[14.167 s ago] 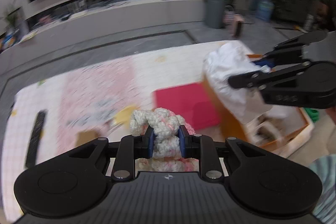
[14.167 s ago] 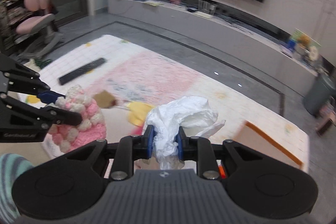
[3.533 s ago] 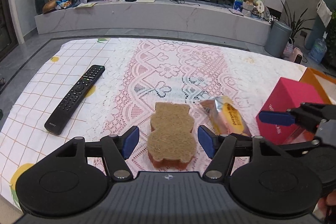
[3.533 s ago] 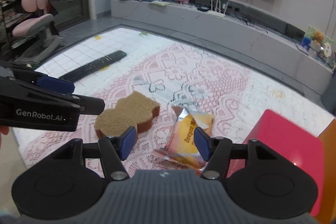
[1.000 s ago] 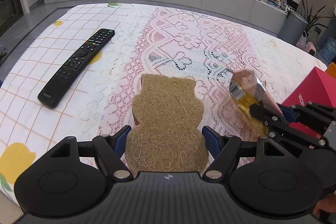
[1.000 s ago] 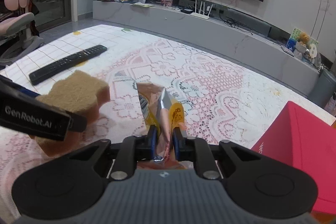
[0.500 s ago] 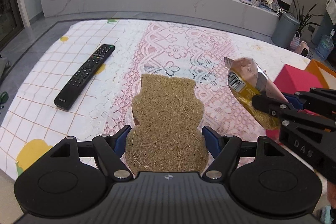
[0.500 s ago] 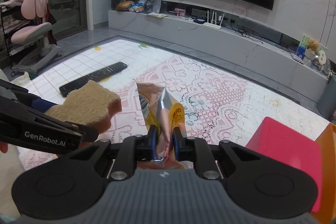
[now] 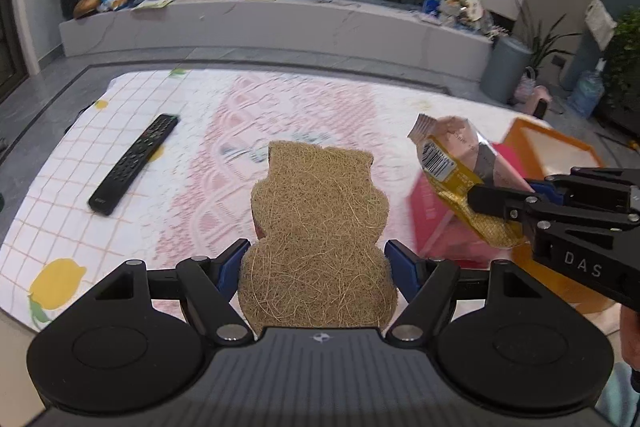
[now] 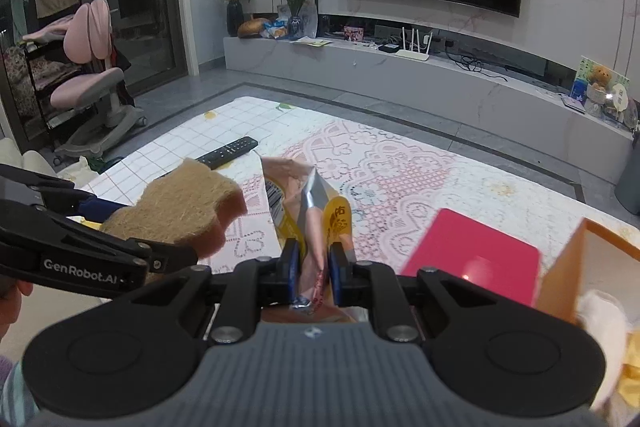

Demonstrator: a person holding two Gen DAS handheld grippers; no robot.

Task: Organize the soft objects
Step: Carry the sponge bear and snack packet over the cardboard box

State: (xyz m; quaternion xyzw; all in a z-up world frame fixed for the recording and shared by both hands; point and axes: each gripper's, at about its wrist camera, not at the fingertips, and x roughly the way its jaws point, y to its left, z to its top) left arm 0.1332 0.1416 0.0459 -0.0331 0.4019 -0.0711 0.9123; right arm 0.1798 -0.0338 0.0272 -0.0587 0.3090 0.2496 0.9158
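Observation:
My left gripper (image 9: 318,261) is shut on a bear-shaped brown sponge (image 9: 318,227) and holds it in the air above the table. The sponge also shows at the left of the right wrist view (image 10: 184,207). My right gripper (image 10: 314,263) is shut on a yellow and silver snack packet (image 10: 308,211), also lifted; the packet shows at the right of the left wrist view (image 9: 452,163). An orange box (image 9: 560,147) stands at the table's right end, and its wall shows in the right wrist view (image 10: 580,267). Something white lies in it.
A black remote (image 9: 134,163) lies on the left of the lace tablecloth (image 9: 224,131). A red box (image 10: 472,251) stands beside the orange box. A TV bench (image 10: 400,75) runs behind the table, and a pink chair (image 10: 92,83) stands far left.
Both grippers have risen higher and swung right with the sponge and the packet, bringing the orange box into view. Both stay shut on their objects.

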